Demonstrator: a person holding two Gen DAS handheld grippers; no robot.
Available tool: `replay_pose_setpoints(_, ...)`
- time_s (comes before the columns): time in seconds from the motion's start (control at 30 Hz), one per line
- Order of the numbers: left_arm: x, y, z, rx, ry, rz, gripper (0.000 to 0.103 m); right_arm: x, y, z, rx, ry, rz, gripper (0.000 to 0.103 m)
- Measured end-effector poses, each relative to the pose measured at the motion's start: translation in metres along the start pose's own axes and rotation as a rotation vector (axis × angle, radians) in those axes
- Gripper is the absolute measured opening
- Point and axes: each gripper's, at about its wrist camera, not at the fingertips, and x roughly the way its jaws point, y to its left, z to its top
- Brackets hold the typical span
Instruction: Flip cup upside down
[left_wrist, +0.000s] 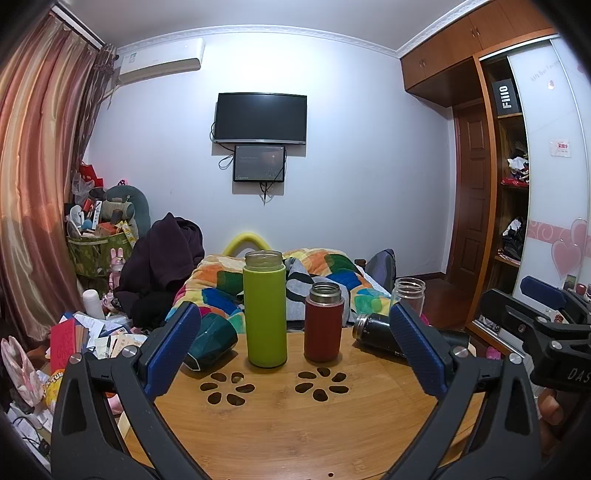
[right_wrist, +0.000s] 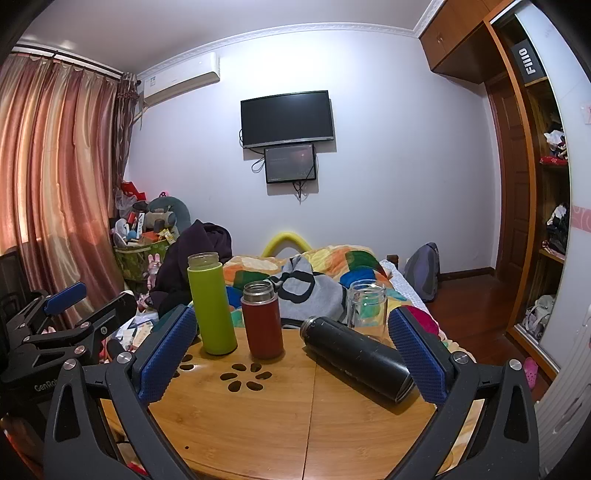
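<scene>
On the wooden table (left_wrist: 280, 424) (right_wrist: 280, 424) stand a tall green cup (left_wrist: 265, 310) (right_wrist: 211, 304) and a shorter red cup (left_wrist: 324, 321) (right_wrist: 263, 320), both upright and open-topped. A black cup (right_wrist: 356, 358) (left_wrist: 373, 330) lies on its side at the right. A clear glass jar (right_wrist: 367, 308) (left_wrist: 408, 293) stands upright behind it. A dark teal cup (left_wrist: 210, 341) lies on its side at the left. My left gripper (left_wrist: 295, 350) is open and empty, short of the green and red cups. My right gripper (right_wrist: 291, 354) is open and empty, with the black cup by its right finger.
Flower-shaped cut-outs (left_wrist: 227, 387) (right_wrist: 245, 376) mark the tabletop. Behind the table is a bed with a colourful blanket (left_wrist: 332, 273) and dark clothes (left_wrist: 166, 266). Clutter fills the floor at the left (left_wrist: 96, 332). A wardrobe (left_wrist: 513, 184) stands at the right.
</scene>
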Motion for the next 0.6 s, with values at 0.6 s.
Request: replay_pose_setpoints(0.6, -0.001, 0.0017, -0.0002, -0.001, -0.004, 0.003, 0.103, -0.0022, 0.0038, -0.0001, -0.005, -0.001, 0.005, 0.103)
